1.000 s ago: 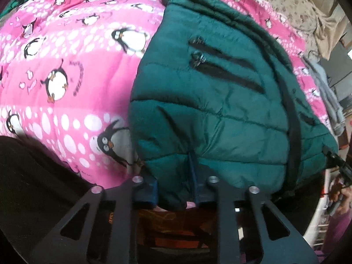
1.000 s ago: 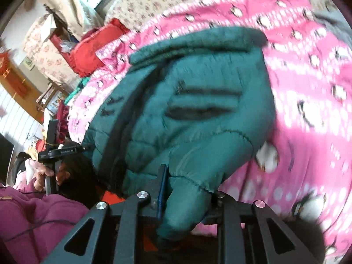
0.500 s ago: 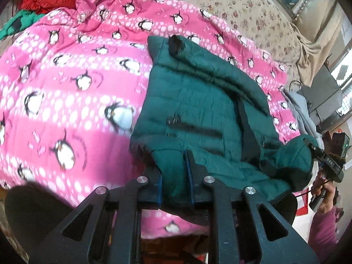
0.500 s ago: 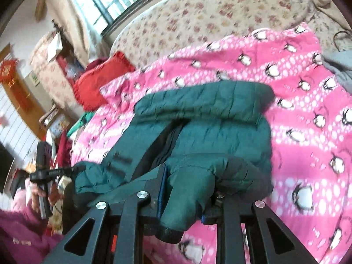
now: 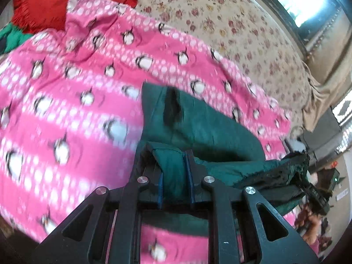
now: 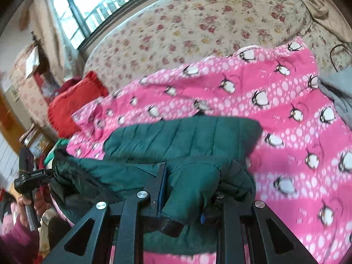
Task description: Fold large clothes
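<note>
Both tools have lifted the green puffer jacket (image 5: 204, 127) hem up and over toward its collar. Left tool (image 5: 173, 169) and right tool (image 6: 189, 187) each pinch quilted fabric, above the pink penguin blanket (image 5: 66, 110) on the bed.

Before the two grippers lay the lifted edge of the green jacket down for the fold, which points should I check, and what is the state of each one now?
1. Left gripper pinches the green puffer jacket: ok.
2. Right gripper pinches a bunched part of the jacket: ok.
3. Far part of the jacket rests flat on the pink penguin blanket: ok.
4. Blanket beyond the jacket has nothing lying on it where the fold would land: ok.
5. Held edge is straight between the grippers: not ok, it sags and bunches.
6. Sleeves are tucked inside: cannot tell.
</note>
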`<state>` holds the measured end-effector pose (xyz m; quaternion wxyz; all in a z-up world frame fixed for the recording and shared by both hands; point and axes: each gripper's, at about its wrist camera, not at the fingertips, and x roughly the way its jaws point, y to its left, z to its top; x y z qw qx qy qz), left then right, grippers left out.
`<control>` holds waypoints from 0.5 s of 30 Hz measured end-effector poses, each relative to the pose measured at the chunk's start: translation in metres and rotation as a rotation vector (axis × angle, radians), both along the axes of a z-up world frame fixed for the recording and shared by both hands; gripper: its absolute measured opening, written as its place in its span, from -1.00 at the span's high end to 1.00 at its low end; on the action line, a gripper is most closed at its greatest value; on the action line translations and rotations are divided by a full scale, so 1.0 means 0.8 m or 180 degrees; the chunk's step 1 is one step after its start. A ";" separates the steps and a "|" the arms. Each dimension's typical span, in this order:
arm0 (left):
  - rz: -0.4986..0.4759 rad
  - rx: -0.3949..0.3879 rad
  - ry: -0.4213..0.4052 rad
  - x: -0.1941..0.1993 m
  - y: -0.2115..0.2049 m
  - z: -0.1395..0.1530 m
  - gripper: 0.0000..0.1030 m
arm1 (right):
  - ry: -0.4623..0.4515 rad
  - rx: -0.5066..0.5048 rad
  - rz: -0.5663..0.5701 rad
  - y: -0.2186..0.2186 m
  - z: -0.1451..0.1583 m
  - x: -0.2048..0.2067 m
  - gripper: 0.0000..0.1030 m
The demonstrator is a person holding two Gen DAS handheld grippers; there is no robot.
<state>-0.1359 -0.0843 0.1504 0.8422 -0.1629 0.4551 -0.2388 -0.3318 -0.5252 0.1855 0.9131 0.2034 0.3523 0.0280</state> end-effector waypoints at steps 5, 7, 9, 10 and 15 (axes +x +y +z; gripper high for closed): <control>0.0171 0.0161 -0.0044 0.071 -0.041 0.000 0.70 | 0.0097 0.0009 -0.0261 -0.026 -0.011 0.061 0.58; 0.0208 0.0218 -0.0019 0.098 -0.055 -0.005 0.71 | 0.0140 0.0035 -0.0351 -0.039 -0.018 0.082 0.58; 0.0244 0.0264 0.0040 0.124 -0.068 -0.016 0.71 | 0.0193 0.0072 -0.0420 -0.051 -0.029 0.105 0.58; 0.0264 0.0285 0.0076 0.136 -0.074 -0.024 0.71 | 0.0223 0.0102 -0.0444 -0.056 -0.035 0.115 0.58; 0.0375 0.0244 0.0210 0.175 -0.089 -0.058 0.69 | 0.0319 0.0373 -0.0666 -0.081 -0.074 0.154 0.58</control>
